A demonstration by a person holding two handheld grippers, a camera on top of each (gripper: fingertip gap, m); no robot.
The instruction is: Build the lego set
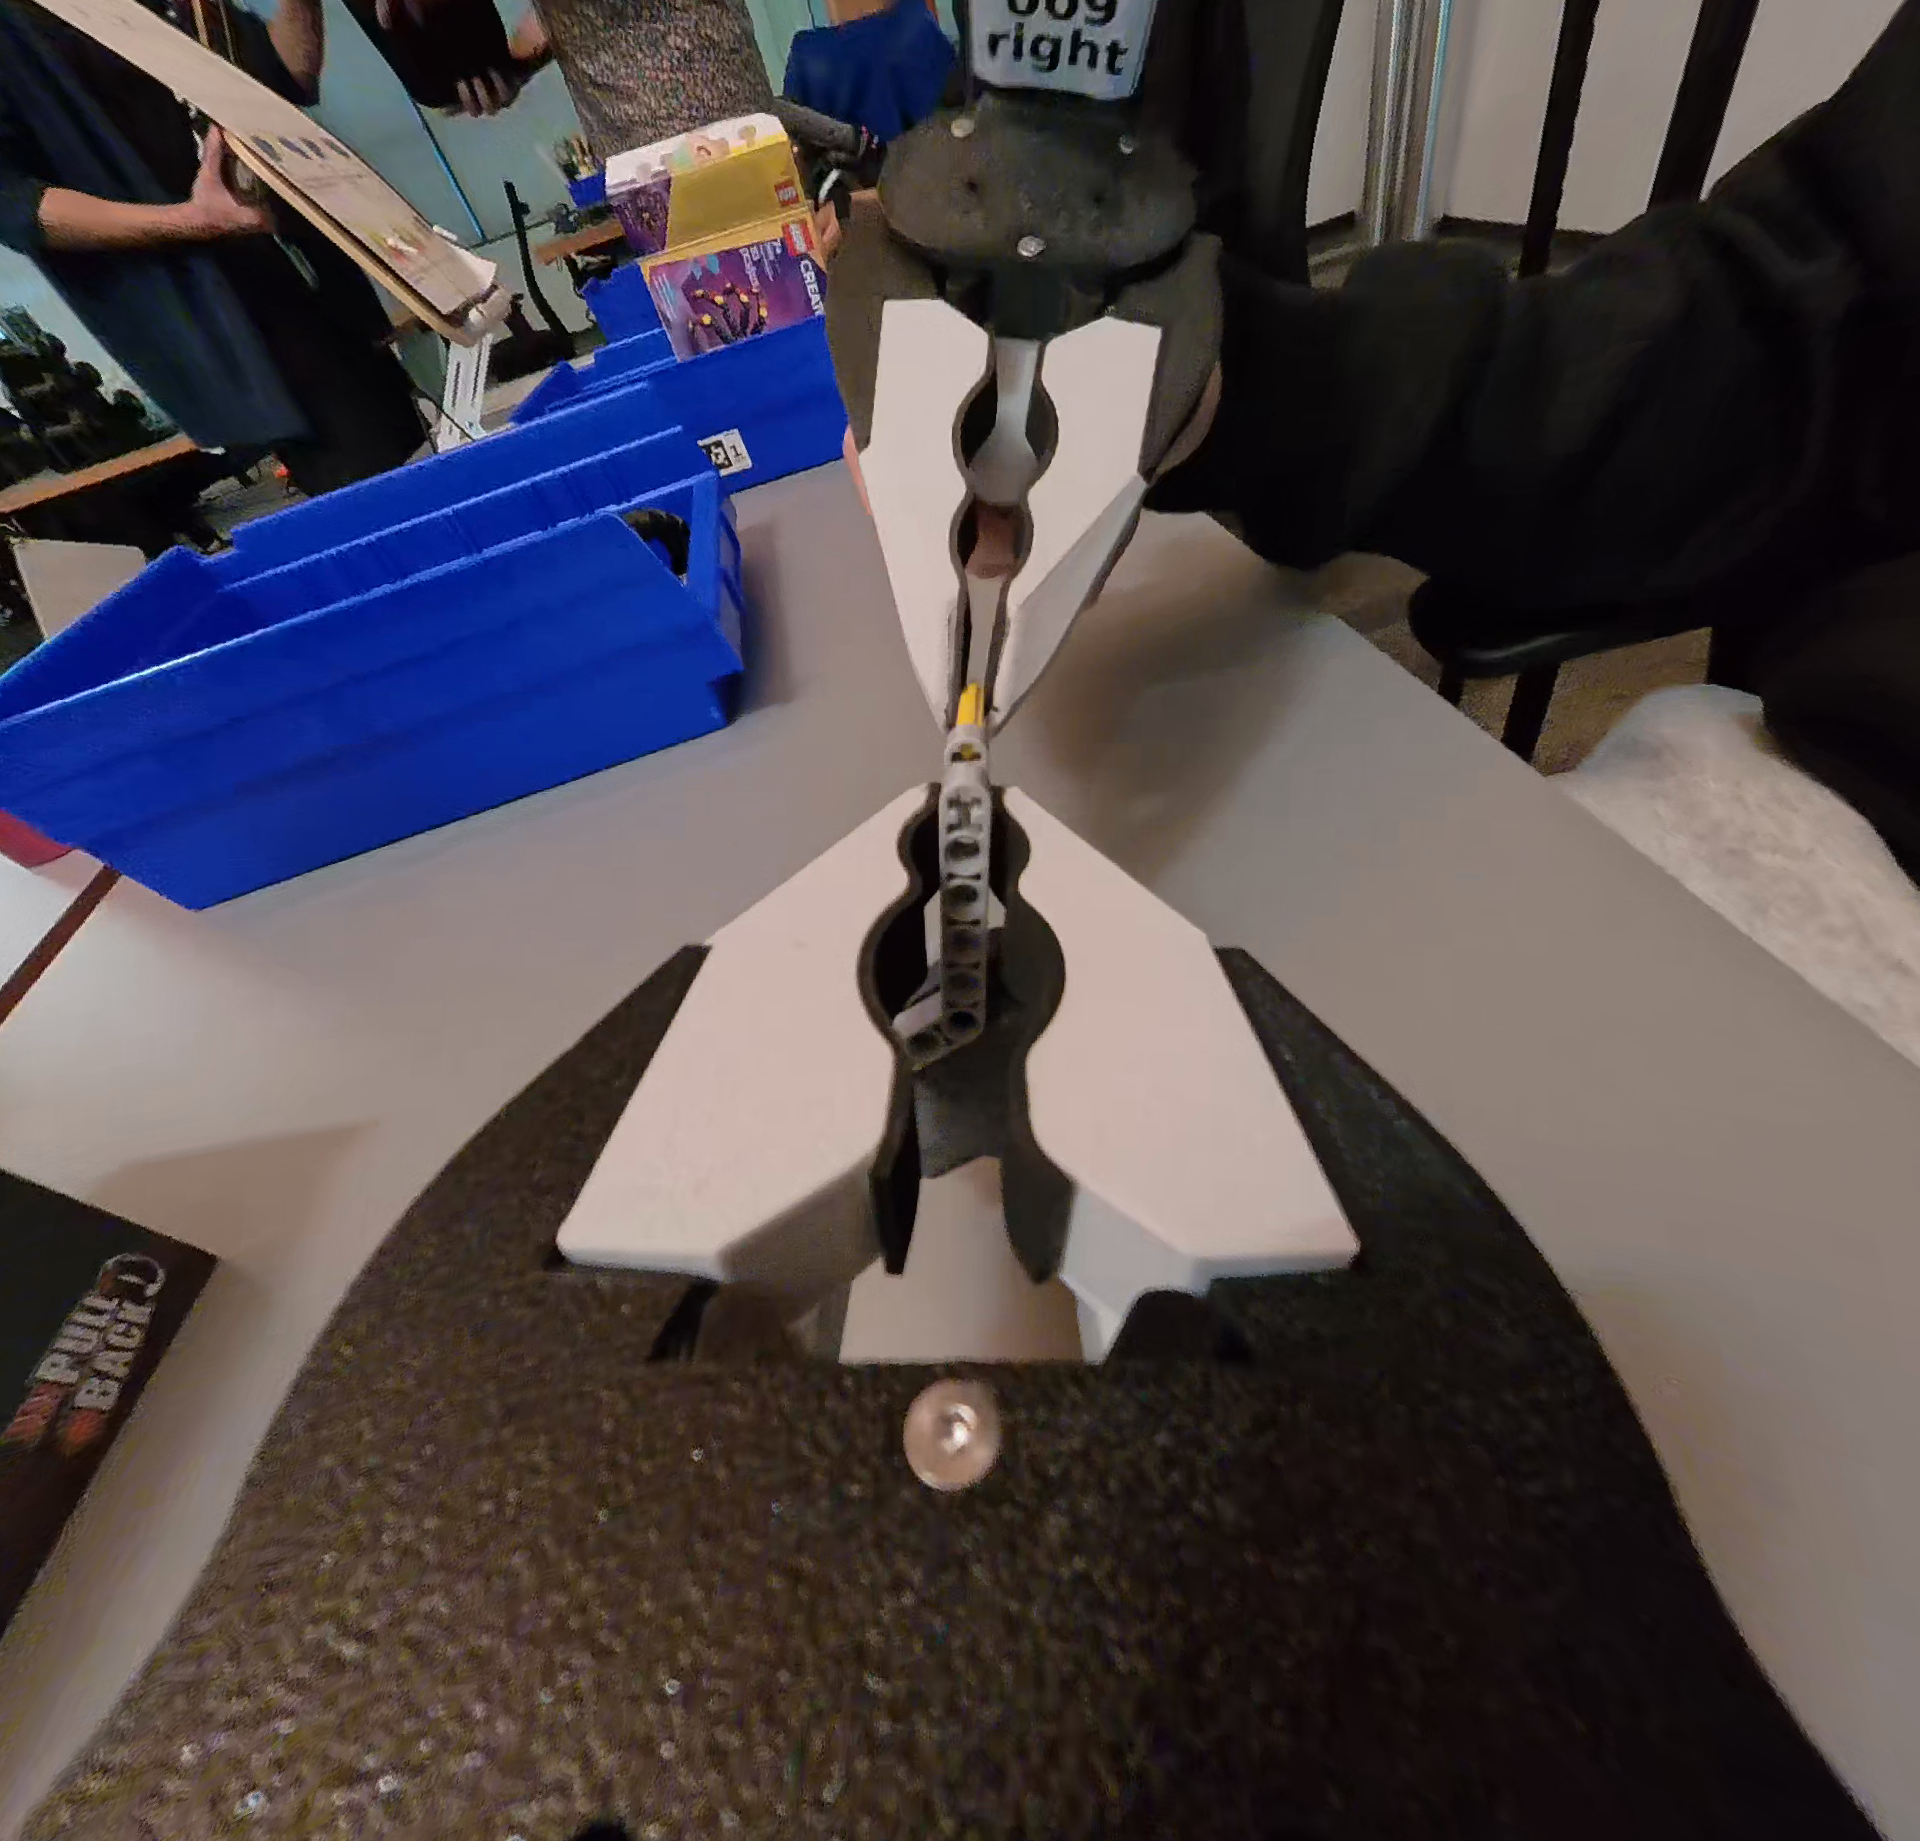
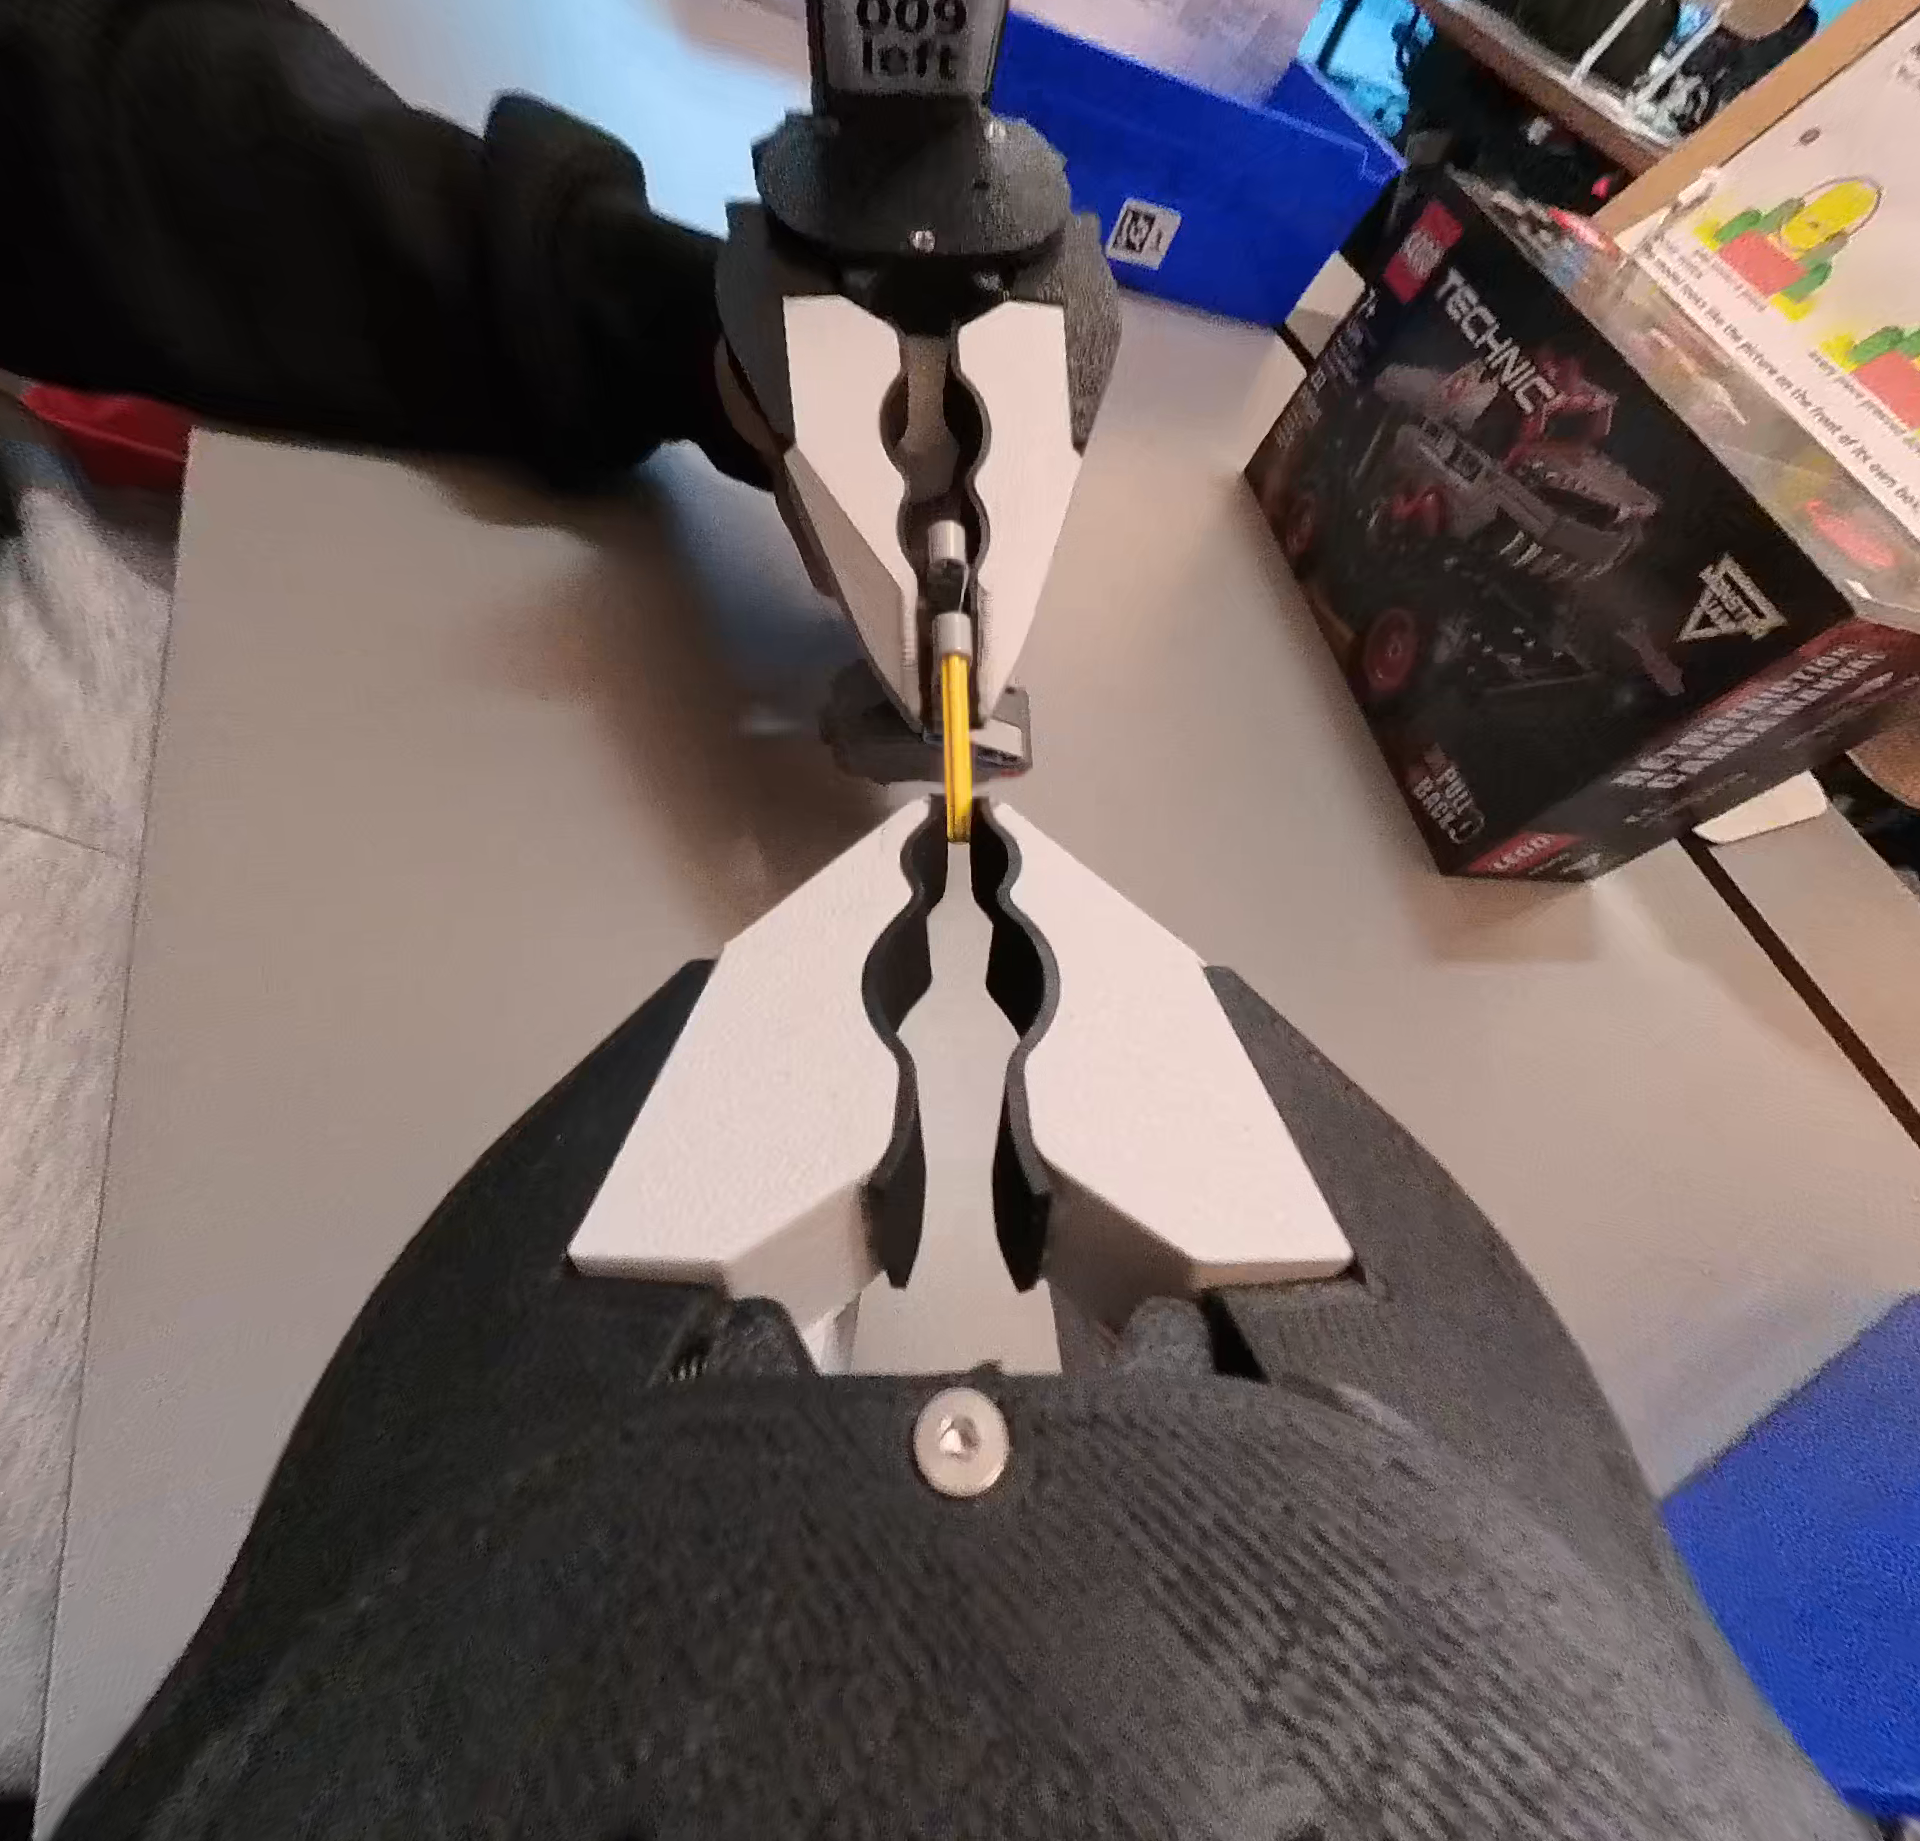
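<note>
My left gripper (image 1: 961, 804) is shut on a grey Technic beam (image 1: 964, 908) with a row of holes, which stands on edge between the fingers and sticks out past the tips. My right gripper (image 1: 974, 716) faces it tip to tip and is shut on a thin yellow axle (image 1: 969, 708). In the right wrist view the right gripper (image 2: 961, 823) holds the yellow axle (image 2: 957, 742), whose far end meets the grey beam (image 2: 952, 636) in the left gripper (image 2: 956, 721). Both are held above the white table (image 2: 468, 804). A dark piece (image 2: 878, 742) shows under the left gripper's tips.
Blue bins (image 1: 364, 669) sit on the table's left side, with Lego boxes (image 1: 727, 233) behind them. A dark Technic set box (image 2: 1558, 565) stands at the table's edge. A dark booklet (image 1: 73, 1376) lies near left. A black chair (image 1: 1558, 638) and people stand behind.
</note>
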